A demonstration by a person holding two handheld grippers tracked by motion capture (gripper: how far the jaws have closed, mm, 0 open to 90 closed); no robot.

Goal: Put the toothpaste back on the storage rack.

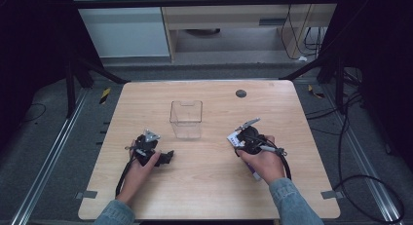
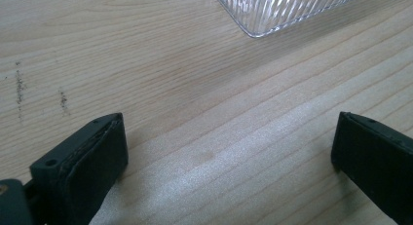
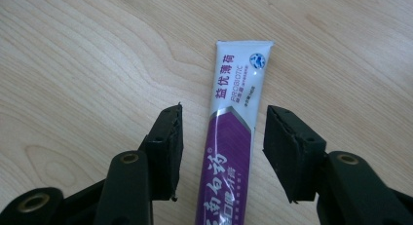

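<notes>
A toothpaste tube (image 3: 238,88), white at its flat far end and purple toward me, lies on the wooden table (image 3: 73,64). My right gripper (image 3: 221,147) straddles it, one black pad on each side with a narrow gap between each pad and the tube, so it is open. From above, the tube's white end (image 1: 234,137) pokes out ahead of the right gripper (image 1: 244,142) at the table's right. My left gripper (image 1: 155,149) rests at the left front, and its jaws (image 2: 229,152) stand wide open over bare wood.
A clear plastic container (image 1: 186,119) stands upright at the table's middle, between and beyond the two hands; its ribbed corner (image 2: 282,10) lies just ahead of the left gripper. A dark round disc (image 1: 240,93) sits near the far edge. Cables trail on the floor at the right.
</notes>
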